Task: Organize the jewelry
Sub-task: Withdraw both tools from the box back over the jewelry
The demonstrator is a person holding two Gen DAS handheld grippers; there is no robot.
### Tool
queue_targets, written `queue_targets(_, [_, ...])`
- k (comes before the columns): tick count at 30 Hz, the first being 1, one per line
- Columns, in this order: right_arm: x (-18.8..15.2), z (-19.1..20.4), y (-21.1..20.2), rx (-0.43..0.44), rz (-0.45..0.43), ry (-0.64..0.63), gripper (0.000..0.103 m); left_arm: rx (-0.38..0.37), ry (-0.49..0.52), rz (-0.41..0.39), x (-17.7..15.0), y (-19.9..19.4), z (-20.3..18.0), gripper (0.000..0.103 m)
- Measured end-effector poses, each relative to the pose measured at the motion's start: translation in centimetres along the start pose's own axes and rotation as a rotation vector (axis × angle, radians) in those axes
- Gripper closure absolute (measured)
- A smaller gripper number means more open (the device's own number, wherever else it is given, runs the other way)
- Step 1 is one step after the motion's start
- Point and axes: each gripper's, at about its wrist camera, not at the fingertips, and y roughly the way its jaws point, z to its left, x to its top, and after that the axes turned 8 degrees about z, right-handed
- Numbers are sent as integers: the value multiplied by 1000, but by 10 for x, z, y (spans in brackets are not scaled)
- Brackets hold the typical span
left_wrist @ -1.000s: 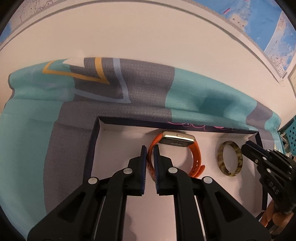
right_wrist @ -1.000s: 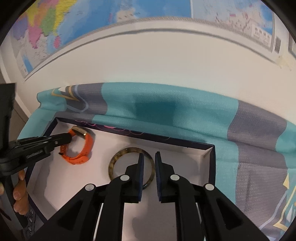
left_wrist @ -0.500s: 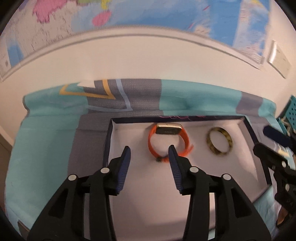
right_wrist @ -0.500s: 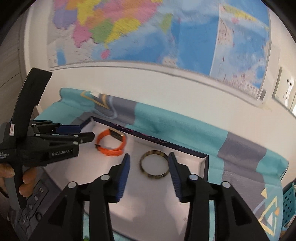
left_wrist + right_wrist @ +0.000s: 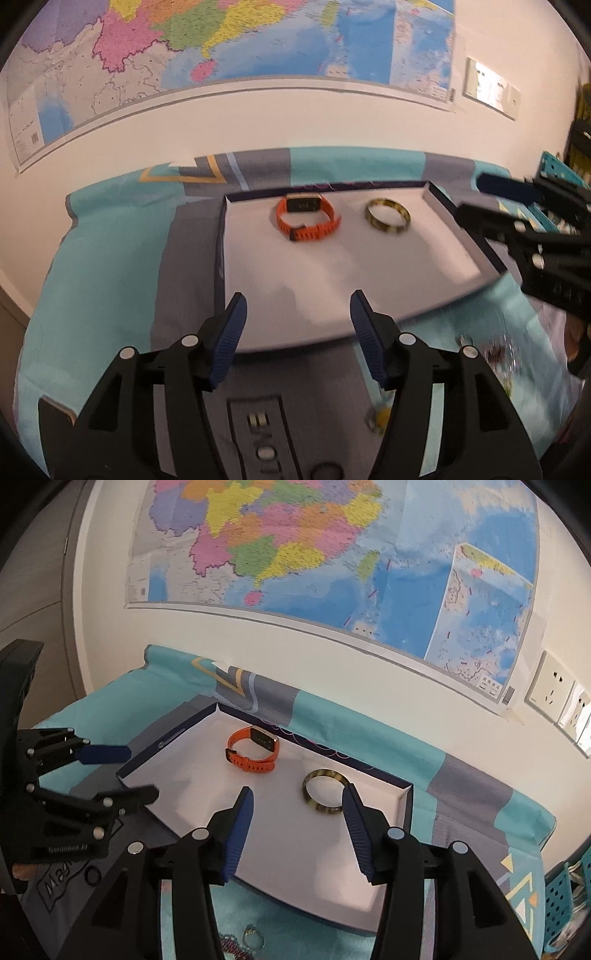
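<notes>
An orange watch (image 5: 308, 219) (image 5: 255, 749) and a mottled yellow-brown bangle (image 5: 388, 220) (image 5: 323, 794) lie side by side at the far end of a shallow white tray (image 5: 332, 295) (image 5: 295, 849) with dark blue walls. My left gripper (image 5: 297, 308) hangs over the tray's near edge, jaws opening, nothing between them. My right gripper (image 5: 297, 801) hovers just short of the bangle, jaws opening and empty. Each gripper shows in the other's view: the right gripper (image 5: 495, 205) at the tray's right side, the left gripper (image 5: 136, 771) at its left corner.
The tray sits on a teal and grey cloth (image 5: 110, 277) (image 5: 480, 786) against a white wall with a map. Small loose jewelry (image 5: 380, 417) (image 5: 253, 939) lies on the cloth in front of the tray. A teal perforated basket (image 5: 561, 897) stands at the right.
Both grippers were shut close over the watch and bangle; they have opened and drawn back and up, leaving both pieces in the tray.
</notes>
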Motion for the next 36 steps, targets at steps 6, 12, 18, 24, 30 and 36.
queue_targets(6, [-15, 5, -8, 19, 6, -9, 47, -13, 25, -2, -23, -11, -5, 43])
queue_targets(12, [-45, -4, -9, 69, 60, 23, 47, -39, 69, 2, -44, -21, -9, 42])
queue_targets(18, [-82, -19, -8, 93, 138, 87, 48, -59, 101, 11, -65, -26, -13, 41])
queue_targets(24, [-110, -33, -9, 124, 183, 165, 50, -75, 130, 25, -81, -28, -20, 41])
queue_targets(30, [-127, -35, -13, 158, 202, 204, 51, -88, 139, 42, -91, -27, -22, 40])
queue_targets(36, [-130, -23, -21, 202, 194, 184, 59, -90, 143, 47, -95, -28, -23, 40])
